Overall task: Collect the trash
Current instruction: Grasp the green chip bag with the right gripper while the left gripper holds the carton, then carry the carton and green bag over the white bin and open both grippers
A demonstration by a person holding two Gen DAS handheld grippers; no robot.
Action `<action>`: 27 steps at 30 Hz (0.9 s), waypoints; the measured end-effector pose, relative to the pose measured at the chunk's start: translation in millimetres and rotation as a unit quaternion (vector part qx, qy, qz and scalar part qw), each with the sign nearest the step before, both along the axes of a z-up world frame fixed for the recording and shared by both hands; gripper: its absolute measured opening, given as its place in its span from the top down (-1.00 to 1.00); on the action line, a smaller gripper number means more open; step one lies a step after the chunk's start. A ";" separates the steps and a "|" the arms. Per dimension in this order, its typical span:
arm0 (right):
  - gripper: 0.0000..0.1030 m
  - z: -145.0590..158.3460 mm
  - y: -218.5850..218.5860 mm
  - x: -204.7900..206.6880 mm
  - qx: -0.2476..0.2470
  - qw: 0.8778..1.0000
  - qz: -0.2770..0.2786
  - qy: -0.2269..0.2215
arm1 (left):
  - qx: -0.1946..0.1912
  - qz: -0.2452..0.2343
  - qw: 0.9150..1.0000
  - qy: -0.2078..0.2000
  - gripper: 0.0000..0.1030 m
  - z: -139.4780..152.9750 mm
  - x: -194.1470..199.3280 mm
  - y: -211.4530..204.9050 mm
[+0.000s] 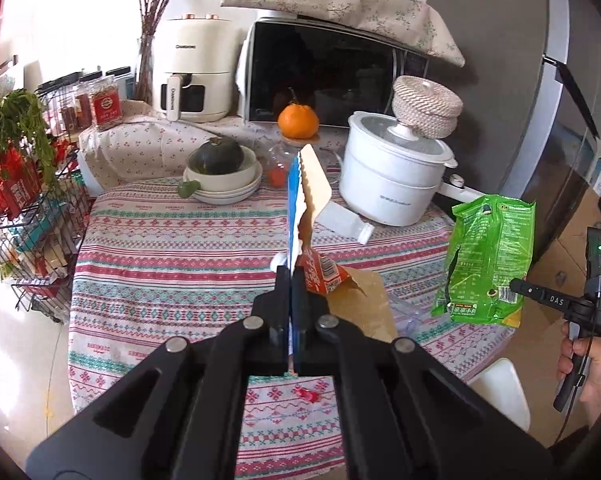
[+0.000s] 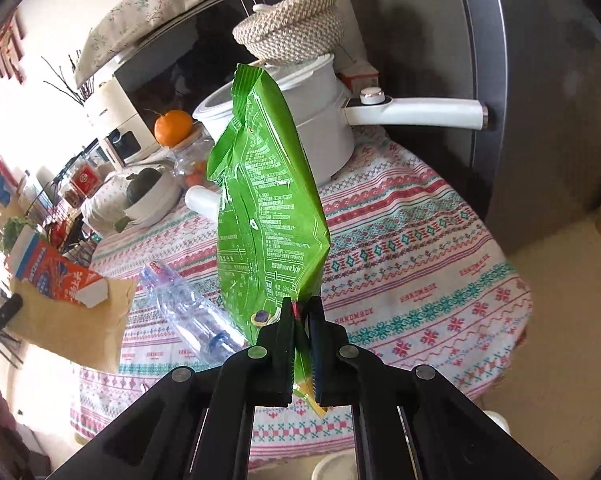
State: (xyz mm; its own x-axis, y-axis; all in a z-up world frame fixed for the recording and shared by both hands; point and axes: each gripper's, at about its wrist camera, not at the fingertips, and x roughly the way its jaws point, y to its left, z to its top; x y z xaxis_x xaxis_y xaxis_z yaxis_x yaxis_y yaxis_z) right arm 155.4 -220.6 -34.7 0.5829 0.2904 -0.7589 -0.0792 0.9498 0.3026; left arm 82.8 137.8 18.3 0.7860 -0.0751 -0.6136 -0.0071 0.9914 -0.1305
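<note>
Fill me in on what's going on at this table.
A person is clearing trash off a patterned tablecloth with a two-finger tool in each hand. The left tool is shut on a flattened, torn cardboard carton, held up off the table. The right tool is shut on the bottom edge of an empty green snack bag, which stands upright above it. A crushed clear plastic bottle lies on the cloth, not yet picked up.

Two wrist cameras, both tilted down over the table (image 1: 172,240).
Left faces the microwave (image 1: 332,76) at 12 o'clock; right, close behind the green bag (image 2: 268,200), faces the pot (image 2: 312,120) at 12. Both share table, pot, orange (image 1: 297,121).
</note>
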 end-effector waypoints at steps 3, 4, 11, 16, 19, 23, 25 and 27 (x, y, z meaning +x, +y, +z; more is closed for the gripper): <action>0.86 14.7 -12.7 -24.1 -0.009 1.000 0.001 -0.014 | 0.001 -0.038 0.999 -0.006 0.98 2.6 -6.8 -24.5; 0.86 17.8 -16.9 -31.1 -0.011 1.000 0.001 -0.015 | 0.002 -0.052 0.999 -0.007 0.98 3.1 -9.9 -33.7; 0.86 28.4 -54.1 -81.1 -0.050 0.998 -0.004 -0.025 | 0.004 -0.158 0.987 0.009 0.98 -7.2 -28.9 -100.8; 0.86 14.2 -86.1 -112.2 -0.075 0.997 -0.014 -0.004 | 0.017 -0.231 0.972 0.038 0.98 -29.0 -44.3 -153.6; 0.86 3.3 -106.1 -128.1 -0.090 0.996 -0.023 0.011 | 0.034 -0.266 0.962 0.054 0.98 -42.6 -53.1 -184.5; 0.86 -11.3 -129.6 -142.6 -0.098 0.994 -0.038 0.034 | 0.051 -0.299 0.950 0.074 0.98 -61.1 -59.7 -218.5; 0.86 -15.0 -137.6 -147.6 -0.097 0.993 -0.043 0.041 | 0.059 -0.314 0.944 0.082 0.98 -70.3 -62.2 -233.3; 0.86 -16.9 -143.1 -151.5 -0.098 0.993 -0.047 0.044 | 0.072 -0.328 0.938 0.086 0.98 -78.8 -65.3 -247.7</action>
State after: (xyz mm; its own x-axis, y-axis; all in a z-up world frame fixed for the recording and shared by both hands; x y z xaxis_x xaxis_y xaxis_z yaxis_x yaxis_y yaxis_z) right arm 3.9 -363.7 -51.6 0.5289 0.0793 -0.8450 0.0310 0.9932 0.1126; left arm 17.5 -109.8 -60.5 0.4877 -0.4145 -0.7683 0.6018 0.7972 -0.0481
